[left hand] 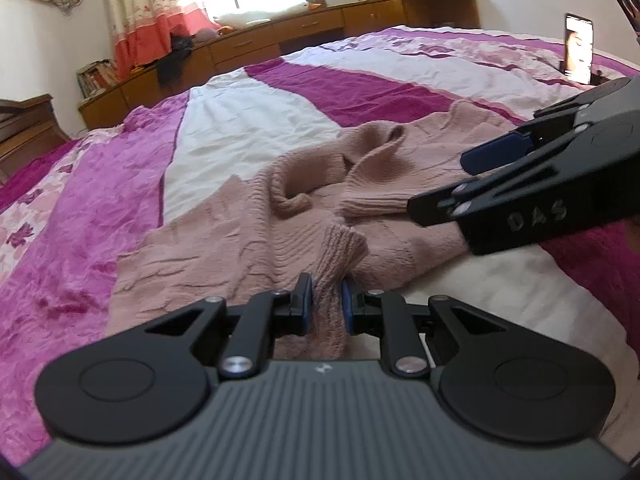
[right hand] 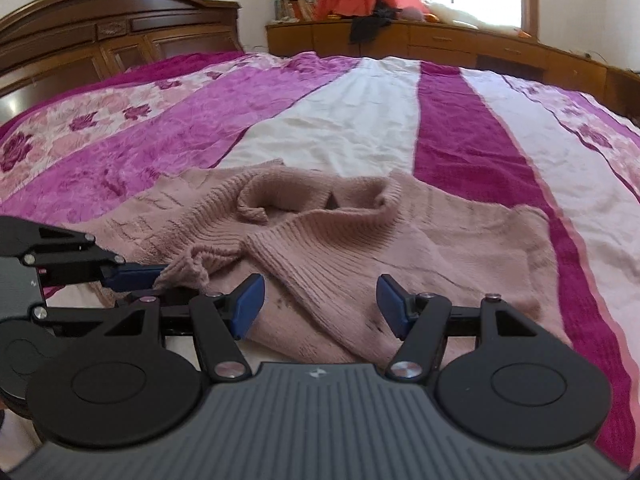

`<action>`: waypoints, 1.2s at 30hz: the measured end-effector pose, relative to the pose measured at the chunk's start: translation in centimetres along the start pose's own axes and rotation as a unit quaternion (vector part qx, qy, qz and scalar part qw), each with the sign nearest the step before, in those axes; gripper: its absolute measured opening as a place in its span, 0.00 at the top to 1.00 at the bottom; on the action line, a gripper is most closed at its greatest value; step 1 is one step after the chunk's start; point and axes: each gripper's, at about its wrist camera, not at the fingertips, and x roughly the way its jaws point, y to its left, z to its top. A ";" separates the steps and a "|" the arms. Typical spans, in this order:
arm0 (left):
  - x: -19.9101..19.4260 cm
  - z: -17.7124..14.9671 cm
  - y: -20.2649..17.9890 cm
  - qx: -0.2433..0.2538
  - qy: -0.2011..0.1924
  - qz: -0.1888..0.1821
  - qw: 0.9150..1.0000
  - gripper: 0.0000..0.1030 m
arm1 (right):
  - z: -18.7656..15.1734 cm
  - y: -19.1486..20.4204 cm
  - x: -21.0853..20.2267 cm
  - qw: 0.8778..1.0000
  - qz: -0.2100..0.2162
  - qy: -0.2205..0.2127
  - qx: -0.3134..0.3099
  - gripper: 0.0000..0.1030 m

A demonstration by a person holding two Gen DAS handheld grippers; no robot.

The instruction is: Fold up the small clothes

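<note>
Left gripper: I have its blue pads clamped on a ribbed sleeve cuff of the pink sweater. The knit is bunched between the pads and stands up out of them. In my judgement I hold the cuff so the sleeve can be carried across the body for the fold.

Right gripper: its fingers stand spread with nothing between them, poised just above the other sleeve. In the left wrist view it enters from 3 o'clock, and its tip meets that sleeve's ribbed cuff. I judge it is placed to take or steady this sleeve, though no grasp is made yet.

Sweater position: it lies spread on the striped bedspread, at the near edge of the bed, directly ahead of both grippers. In the right wrist view the body runs from 9 o'clock to 3 o'clock.

Sweater appearance: dusty pink knit, thick and fuzzy, ribbed on sleeves and cuffs, with a cable-like texture on the body. The collar is rolled and gapes open at 12 o'clock of the garment. Both sleeves are drawn inward and cross over the chest. The surface is rumpled, not flat.

Handling judgement: the knit is soft and stretchy, so I expect it to sag and drag when lifted by one cuff.

Task progress: early, sleeves partly gathered, body not yet folded.
</note>
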 end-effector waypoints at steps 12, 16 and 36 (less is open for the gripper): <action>-0.4 3.4 6.4 0.010 -0.031 0.085 0.996 0.87 | 1.1 1.2 4.1 0.999 0.029 0.012 -0.039 0.71; 0.6 4.9 9.6 0.005 -0.034 0.128 0.991 0.87 | 2.1 0.5 3.1 0.999 -0.005 -0.011 -0.053 0.90; 11.4 5.3 16.0 0.028 0.018 0.154 0.988 0.87 | 6.2 -15.0 5.8 0.985 -0.171 -0.021 -0.004 0.92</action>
